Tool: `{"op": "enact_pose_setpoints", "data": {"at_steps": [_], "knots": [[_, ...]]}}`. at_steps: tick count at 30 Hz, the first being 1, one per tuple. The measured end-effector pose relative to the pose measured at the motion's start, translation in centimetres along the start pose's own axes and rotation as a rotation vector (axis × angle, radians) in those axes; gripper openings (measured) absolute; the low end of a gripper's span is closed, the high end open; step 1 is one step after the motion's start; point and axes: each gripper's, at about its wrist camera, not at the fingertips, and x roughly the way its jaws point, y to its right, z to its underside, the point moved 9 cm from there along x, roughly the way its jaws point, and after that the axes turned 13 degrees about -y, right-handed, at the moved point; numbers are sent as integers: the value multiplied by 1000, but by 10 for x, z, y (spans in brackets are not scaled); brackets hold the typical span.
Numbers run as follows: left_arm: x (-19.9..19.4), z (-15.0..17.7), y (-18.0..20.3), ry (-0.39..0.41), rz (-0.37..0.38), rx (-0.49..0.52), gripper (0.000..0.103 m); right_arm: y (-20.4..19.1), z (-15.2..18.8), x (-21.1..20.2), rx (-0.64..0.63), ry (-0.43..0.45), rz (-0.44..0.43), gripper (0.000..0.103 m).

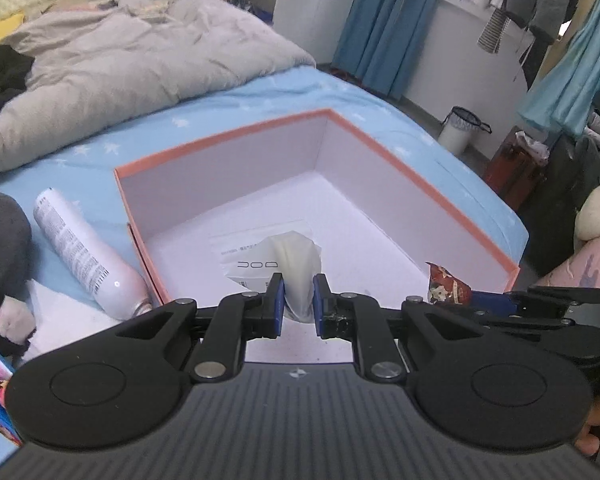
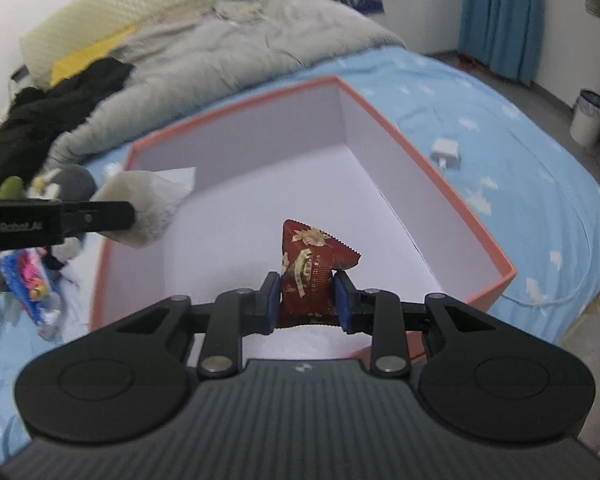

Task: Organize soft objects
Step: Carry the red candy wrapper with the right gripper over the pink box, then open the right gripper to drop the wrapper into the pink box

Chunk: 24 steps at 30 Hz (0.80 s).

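An open orange box [image 1: 228, 144] with a white inside lies on the blue bed sheet; it also shows in the right wrist view [image 2: 440, 152]. My left gripper [image 1: 298, 300] is shut on a soft white pouch in a clear printed bag [image 1: 296, 264], held over the box's near left part; the pouch also shows in the right wrist view [image 2: 148, 204]. My right gripper [image 2: 306, 300] is shut on a red patterned packet [image 2: 312, 264], held over the box's near side; the packet shows in the left wrist view [image 1: 446, 284].
A white spray bottle [image 1: 80, 248] and a grey plush toy [image 1: 0, 248] lie left of the box. A grey duvet [image 1: 132, 60] and black clothes [image 2: 52, 108] lie behind it. A white charger [image 2: 446, 152] lies right of the box. A bin [image 1: 460, 128] stands on the floor.
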Motion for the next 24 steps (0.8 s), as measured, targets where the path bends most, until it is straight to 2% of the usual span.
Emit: {"op": "enact_pose_setpoints", "data": {"at_steps": [2,6,7,8,10,12,17,24], "knots": [[7,0,-1,-17,37,-11,18,8,3,5,39,-23,-8,33],[19,4,-6,-49,26,-34,22,17,7,11,61,-33,5,35],[20,6,-7,-55,26,-38,27,19,8,12,62,-36,7,35],[22,7,-8,-57,26,-38,38,19,9,13,64,-42,3,37],[21,9,-8,-48,19,-37,49,17,8,16,58,-55,-10,45],[18,10,-8,-37,20,-31,49,14,8,14,41,-45,-8,49],[6,12,-6,-7,1,-14,49,14,5,9,38,-22,-2,49],[-23,26,0,67,2,-24,49,8,10,-14,12,56,-3,49]]}}
